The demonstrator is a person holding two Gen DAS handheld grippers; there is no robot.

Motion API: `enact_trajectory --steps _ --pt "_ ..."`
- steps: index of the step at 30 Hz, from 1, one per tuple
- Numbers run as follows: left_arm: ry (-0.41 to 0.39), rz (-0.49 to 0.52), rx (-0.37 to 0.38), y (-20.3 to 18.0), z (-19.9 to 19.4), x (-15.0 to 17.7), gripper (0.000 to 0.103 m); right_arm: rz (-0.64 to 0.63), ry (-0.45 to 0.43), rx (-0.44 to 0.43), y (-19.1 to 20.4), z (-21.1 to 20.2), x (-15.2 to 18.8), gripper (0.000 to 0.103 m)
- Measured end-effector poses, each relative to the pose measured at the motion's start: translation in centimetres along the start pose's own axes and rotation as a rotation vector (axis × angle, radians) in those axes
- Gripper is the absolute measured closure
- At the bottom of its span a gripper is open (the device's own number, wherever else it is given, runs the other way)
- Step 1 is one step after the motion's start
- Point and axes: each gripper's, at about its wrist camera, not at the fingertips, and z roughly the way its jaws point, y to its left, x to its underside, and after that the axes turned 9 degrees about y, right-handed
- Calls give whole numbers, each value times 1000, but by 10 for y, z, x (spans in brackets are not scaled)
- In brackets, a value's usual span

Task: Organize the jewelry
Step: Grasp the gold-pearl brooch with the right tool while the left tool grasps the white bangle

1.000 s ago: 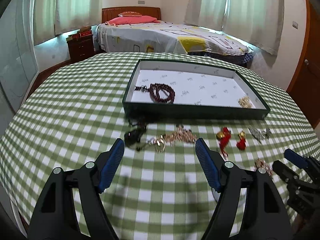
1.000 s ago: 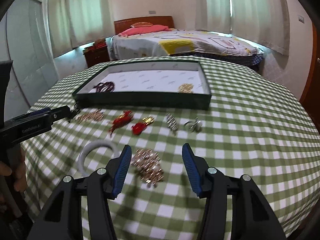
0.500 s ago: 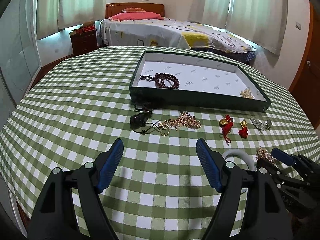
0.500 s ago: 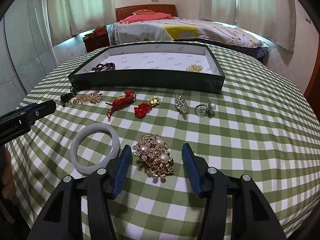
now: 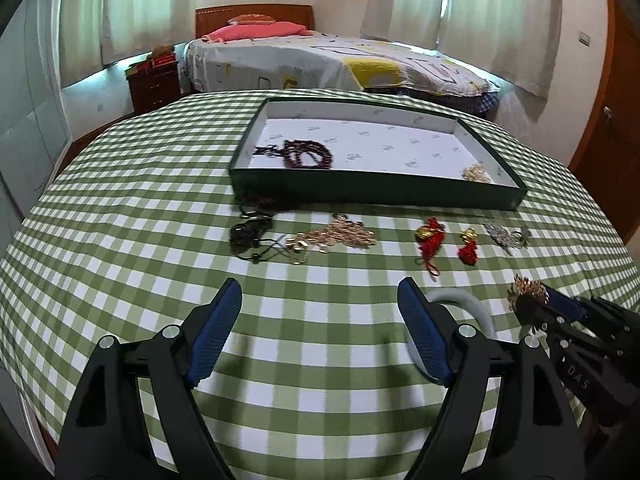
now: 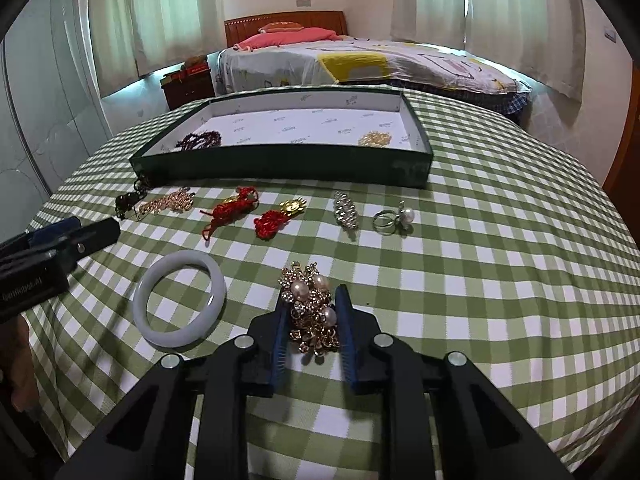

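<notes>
My right gripper [image 6: 312, 304] is shut on a gold-and-pearl brooch [image 6: 310, 306] that lies on the checked tablecloth; it also shows in the left wrist view [image 5: 526, 292]. My left gripper [image 5: 320, 300] is open and empty above the cloth. A dark green tray [image 6: 280, 160] with a white lining holds dark red beads [image 6: 200, 139] and a gold piece [image 6: 374, 139]. On the cloth in front lie a white bangle [image 6: 179, 298], two red knot charms [image 6: 232, 210], a gold chain [image 6: 168, 202], a silver clip [image 6: 346, 208] and a pearl ring [image 6: 394, 218].
A black cord piece [image 5: 248, 234] lies by the tray's near left corner. The round table [image 5: 120, 200] drops off close behind my grippers. A bed [image 5: 320, 60] and a wooden nightstand [image 5: 154, 82] stand beyond the table.
My right gripper has moved forward and closed its jaws on the brooch. My left gripper has drawn back a little and stayed open.
</notes>
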Motion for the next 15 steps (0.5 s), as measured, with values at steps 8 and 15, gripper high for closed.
enact_trajectory --steps 8,15 --pt "1 81 25 -32 1 4 25 46 -32 26 -22 -13 4 80" --pt "29 118 40 -59 9 8 25 54 -52 63 -34 -19 6 80"
